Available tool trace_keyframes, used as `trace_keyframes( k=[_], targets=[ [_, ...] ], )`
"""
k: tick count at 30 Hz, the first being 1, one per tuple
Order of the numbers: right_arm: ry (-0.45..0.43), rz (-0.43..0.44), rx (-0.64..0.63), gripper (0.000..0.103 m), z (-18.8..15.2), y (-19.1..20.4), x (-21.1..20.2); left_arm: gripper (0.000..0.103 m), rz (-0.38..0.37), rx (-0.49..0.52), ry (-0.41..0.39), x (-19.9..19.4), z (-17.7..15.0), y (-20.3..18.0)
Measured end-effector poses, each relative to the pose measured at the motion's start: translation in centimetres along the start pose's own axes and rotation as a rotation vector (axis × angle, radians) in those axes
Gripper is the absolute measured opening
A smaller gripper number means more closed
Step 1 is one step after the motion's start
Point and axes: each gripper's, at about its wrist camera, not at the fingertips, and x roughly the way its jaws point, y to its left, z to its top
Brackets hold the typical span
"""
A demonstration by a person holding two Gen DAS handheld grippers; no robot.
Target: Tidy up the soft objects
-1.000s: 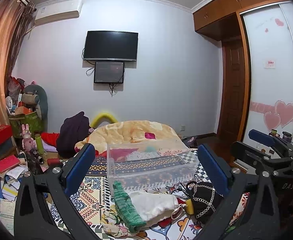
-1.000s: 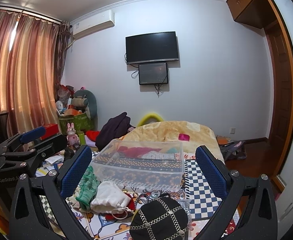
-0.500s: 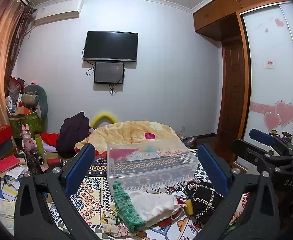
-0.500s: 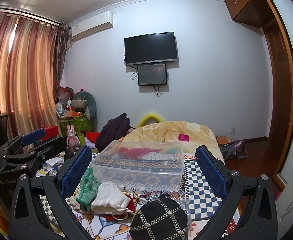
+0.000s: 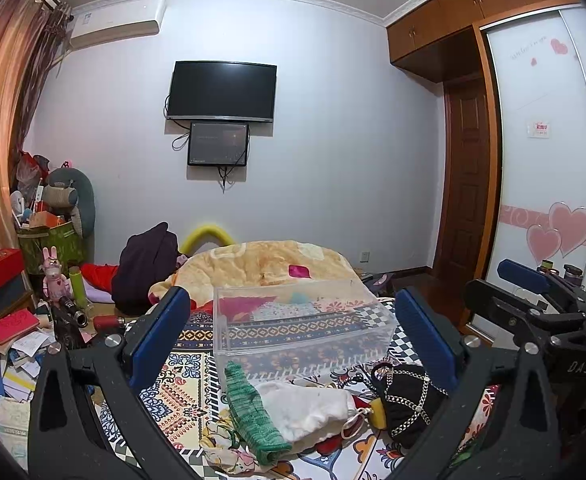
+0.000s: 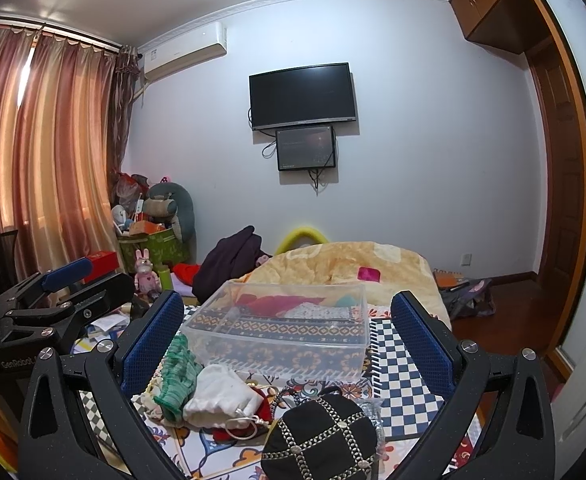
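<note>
A clear plastic bin (image 5: 301, 328) (image 6: 281, 336) stands on the patterned bedspread (image 5: 181, 384). In front of it lie a green knitted piece (image 5: 253, 412) (image 6: 177, 376), a white drawstring pouch (image 5: 309, 408) (image 6: 221, 396), red cloth under the pouch (image 6: 261, 400) and a black studded bag (image 5: 409, 396) (image 6: 321, 436). My left gripper (image 5: 293, 336) is open and empty above the pile. My right gripper (image 6: 289, 336) is open and empty, to the right of the left one. Each gripper shows at the edge of the other's view.
A yellow quilt (image 5: 261, 260) and a dark garment (image 5: 145, 264) lie beyond the bin. Boxes, books and toys (image 5: 21, 320) crowd the left side by the curtain. A wardrobe (image 5: 549, 160) and door (image 5: 465, 184) stand on the right.
Both grippers have drifted very slightly; nothing was picked up or moved.
</note>
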Motion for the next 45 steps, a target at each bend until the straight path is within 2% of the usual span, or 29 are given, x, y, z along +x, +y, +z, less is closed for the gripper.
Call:
trace_keyframes(
  k=[10,15,21,27,31,36,38,42,44,45],
  targets=[
    [0.015,0.014,0.002,0.103,-0.2,-0.1,0.3,0.103,-0.024,0.013,0.011,0.0,-0.2,-0.2],
    [0.049,0.027,0.012,0.103,-0.9,-0.4,0.9,0.103,-0.004,0.027,0.038,0.5,-0.8,-0.2],
    [0.159,0.025,0.052,0.103,-2.9,-1.9,2.3,0.103,-0.015,-0.006,0.126,2.0,-2.8,1.0],
    [0.254,0.000,0.086,0.103,-5.1,-3.4,3.4,0.102,0.014,-0.041,0.217,3.9,-5.2,2.5],
    [0.289,-0.033,0.058,0.103,-6.5,-3.7,3.9,0.084,0.031,-0.078,0.292,5.6,-6.7,3.7],
    [0.334,-0.033,0.054,0.100,-7.6,-4.2,4.5,0.075,0.046,-0.112,0.354,7.2,-8.4,4.8],
    [0.350,-0.033,0.053,0.094,-7.9,-4.4,4.8,0.071,0.059,-0.113,0.364,7.6,-9.0,5.0],
    [0.394,-0.033,0.075,0.079,-8.6,-5.2,5.5,0.054,0.056,-0.136,0.407,8.4,-9.9,5.3],
    [0.417,-0.018,0.097,0.070,-8.9,-5.7,5.9,0.048,0.047,-0.150,0.422,8.8,-10.3,5.6],
    [0.425,-0.014,0.109,0.069,-9.0,-6.0,6.0,0.043,0.039,-0.159,0.427,9.0,-10.4,5.7]
  ],
)
